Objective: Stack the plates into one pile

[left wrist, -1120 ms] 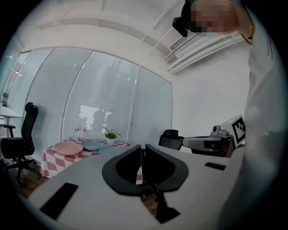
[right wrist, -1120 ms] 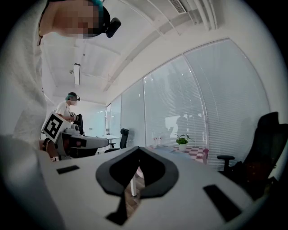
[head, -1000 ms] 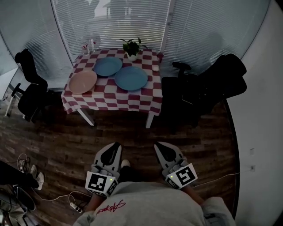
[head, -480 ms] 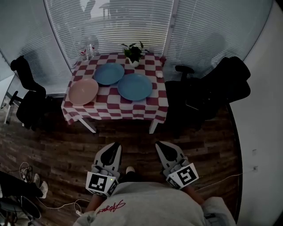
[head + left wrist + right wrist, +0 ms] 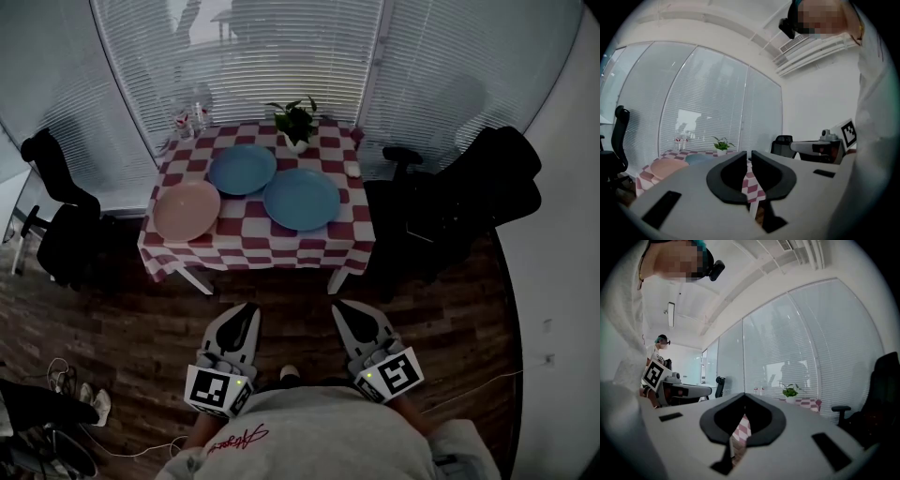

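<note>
Three plates lie apart on a table with a red-and-white checked cloth (image 5: 281,253): a pink plate (image 5: 187,210) at the left, a blue plate (image 5: 242,169) at the back and a second blue plate (image 5: 302,198) at the right. My left gripper (image 5: 249,308) and right gripper (image 5: 339,307) are held level over the wooden floor, well short of the table's front edge. Both are shut with nothing between the jaws. In the left gripper view the pink plate (image 5: 665,165) shows far beyond the left gripper (image 5: 749,154). The right gripper (image 5: 743,396) points at the table.
A potted plant (image 5: 297,122) and small glass items (image 5: 187,119) stand at the table's back edge, against the blinds. Black office chairs stand to the right (image 5: 459,206) and left (image 5: 61,202) of the table. Cables and shoes (image 5: 84,398) lie on the floor at lower left.
The table and plates have come nearer in the head view and shifted slightly right. Both grippers stay shut and keep the same place before my body.
</note>
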Demonstrator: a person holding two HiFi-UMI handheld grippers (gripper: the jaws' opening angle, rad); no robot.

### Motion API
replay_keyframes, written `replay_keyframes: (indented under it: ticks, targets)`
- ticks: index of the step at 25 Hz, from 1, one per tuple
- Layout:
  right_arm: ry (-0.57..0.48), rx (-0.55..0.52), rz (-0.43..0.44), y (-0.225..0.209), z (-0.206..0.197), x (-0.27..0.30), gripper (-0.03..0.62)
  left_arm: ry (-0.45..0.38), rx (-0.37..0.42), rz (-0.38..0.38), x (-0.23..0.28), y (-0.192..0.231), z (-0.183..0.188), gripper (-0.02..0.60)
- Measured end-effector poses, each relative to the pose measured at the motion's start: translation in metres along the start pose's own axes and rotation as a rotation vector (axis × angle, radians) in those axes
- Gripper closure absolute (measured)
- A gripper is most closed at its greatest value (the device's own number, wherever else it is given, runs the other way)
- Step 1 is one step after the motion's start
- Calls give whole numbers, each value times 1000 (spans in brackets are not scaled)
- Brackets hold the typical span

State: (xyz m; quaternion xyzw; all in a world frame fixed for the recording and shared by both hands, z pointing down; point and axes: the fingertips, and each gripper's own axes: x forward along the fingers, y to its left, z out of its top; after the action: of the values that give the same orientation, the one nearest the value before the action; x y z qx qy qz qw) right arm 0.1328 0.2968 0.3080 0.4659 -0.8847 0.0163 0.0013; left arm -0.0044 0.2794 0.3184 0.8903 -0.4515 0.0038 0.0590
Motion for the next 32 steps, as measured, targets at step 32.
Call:
replay_keyframes:
  ticks: [32]
  targets:
    - [-2,-16,-41,-9,9,20,583,-6,5,-19,3,28,4,541]
